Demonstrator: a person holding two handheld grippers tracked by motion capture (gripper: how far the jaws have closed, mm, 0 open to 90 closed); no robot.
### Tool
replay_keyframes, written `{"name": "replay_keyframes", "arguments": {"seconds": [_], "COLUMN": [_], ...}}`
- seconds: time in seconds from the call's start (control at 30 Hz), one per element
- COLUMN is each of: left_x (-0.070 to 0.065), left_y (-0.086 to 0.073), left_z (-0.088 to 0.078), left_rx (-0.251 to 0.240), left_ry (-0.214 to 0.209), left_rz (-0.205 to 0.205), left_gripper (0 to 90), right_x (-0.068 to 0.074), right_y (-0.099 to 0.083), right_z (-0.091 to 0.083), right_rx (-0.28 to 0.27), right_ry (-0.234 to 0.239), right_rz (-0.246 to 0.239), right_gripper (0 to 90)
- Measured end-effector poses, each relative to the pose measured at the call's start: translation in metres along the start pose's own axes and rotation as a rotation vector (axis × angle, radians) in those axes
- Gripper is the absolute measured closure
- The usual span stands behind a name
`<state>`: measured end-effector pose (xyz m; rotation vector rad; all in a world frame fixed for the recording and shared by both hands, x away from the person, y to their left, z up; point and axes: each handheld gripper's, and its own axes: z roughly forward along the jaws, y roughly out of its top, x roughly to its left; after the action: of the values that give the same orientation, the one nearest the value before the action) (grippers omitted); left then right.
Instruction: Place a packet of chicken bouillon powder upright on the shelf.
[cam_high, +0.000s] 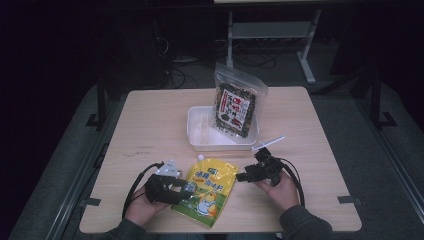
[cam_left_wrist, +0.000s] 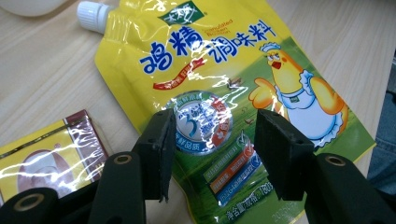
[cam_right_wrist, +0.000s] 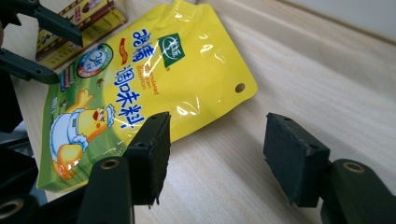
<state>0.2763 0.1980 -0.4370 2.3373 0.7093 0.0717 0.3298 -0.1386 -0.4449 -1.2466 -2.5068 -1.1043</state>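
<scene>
A yellow spouted pouch (cam_high: 210, 192) with a cartoon chicken lies flat near the table's front edge, its white cap (cam_left_wrist: 93, 15) pointing toward the tray. My left gripper (cam_high: 191, 189) comes in from the pouch's left side. In the left gripper view its jaws (cam_left_wrist: 212, 149) stand apart just above the pouch (cam_left_wrist: 210, 60), with the printed face showing in the gap between them. My right gripper (cam_high: 241, 176) hovers at the pouch's right, open. In the right gripper view (cam_right_wrist: 215, 154) bare table shows between the jaws, and the pouch's punched corner (cam_right_wrist: 154, 79) lies by its left jaw.
A white tray (cam_high: 200, 135) sits mid-table with a clear snack bag (cam_high: 235, 107) standing in it. A small brown and yellow box (cam_left_wrist: 51, 149) lies beside the pouch, by my left gripper. A thin white stick (cam_high: 270, 142) lies right of the tray.
</scene>
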Motion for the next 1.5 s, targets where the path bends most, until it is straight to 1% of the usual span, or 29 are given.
{"name": "replay_keyframes", "arguments": {"seconds": [0.1, 0.23, 0.5, 0.63, 0.67, 0.87, 0.97, 1.03, 1.17, 1.23, 1.3, 1.5], "left_x": [0.0, -0.001, -0.002, -0.002, -0.001, -0.002, -0.002, -0.001, -0.001, -0.001, -0.001, -0.001], "left_y": [0.0, 0.0, 0.001, 0.001, 0.001, 0.001, 0.001, 0.001, 0.001, 0.001, 0.001, 0.001], "left_z": [0.001, 0.004, 0.005, 0.005, 0.005, 0.005, 0.005, 0.006, 0.006, 0.006, 0.006, 0.006], "left_rx": [0.011, 0.024, 0.031, 0.036, 0.036, 0.039, 0.039, 0.036, 0.036, 0.035, 0.033, 0.033], "left_ry": [0.0, 0.0, 0.008, 0.01, 0.011, 0.013, 0.013, 0.011, 0.01, 0.01, 0.01, 0.01], "left_rz": [0.005, 0.008, 0.011, 0.012, 0.012, 0.013, 0.013, 0.01, 0.01, 0.01, 0.009, 0.009], "left_gripper": [48.5, 48.9, 49.1, 49.0, 49.0, 49.1, 49.1, 49.2, 49.1, 49.2, 49.2, 49.1], "right_x": [-0.003, -0.004, -0.006, -0.007, -0.007, -0.006, -0.005, -0.006, -0.007, -0.009, -0.01, -0.013], "right_y": [0.0, 0.001, 0.004, 0.005, 0.005, 0.006, 0.008, 0.008, 0.008, 0.008, 0.008, 0.008], "right_z": [0.006, 0.012, 0.021, 0.023, 0.025, 0.03, 0.032, 0.033, 0.034, 0.034, 0.034, 0.033], "right_rx": [0.023, 0.032, 0.051, 0.053, 0.056, 0.049, 0.052, 0.051, 0.046, 0.047, 0.044, 0.029], "right_ry": [0.007, 0.023, 0.045, 0.059, 0.07, 0.102, 0.108, 0.11, 0.114, 0.116, 0.126, 0.145], "right_rz": [0.024, 0.04, 0.063, 0.069, 0.072, 0.083, 0.088, 0.088, 0.104, 0.115, 0.128, 0.143], "right_gripper": [40.4, 40.6, 41.9, 44.0, 44.9, 50.0, 52.1, 54.8, 61.4, 66.3, 69.4, 78.7]}}
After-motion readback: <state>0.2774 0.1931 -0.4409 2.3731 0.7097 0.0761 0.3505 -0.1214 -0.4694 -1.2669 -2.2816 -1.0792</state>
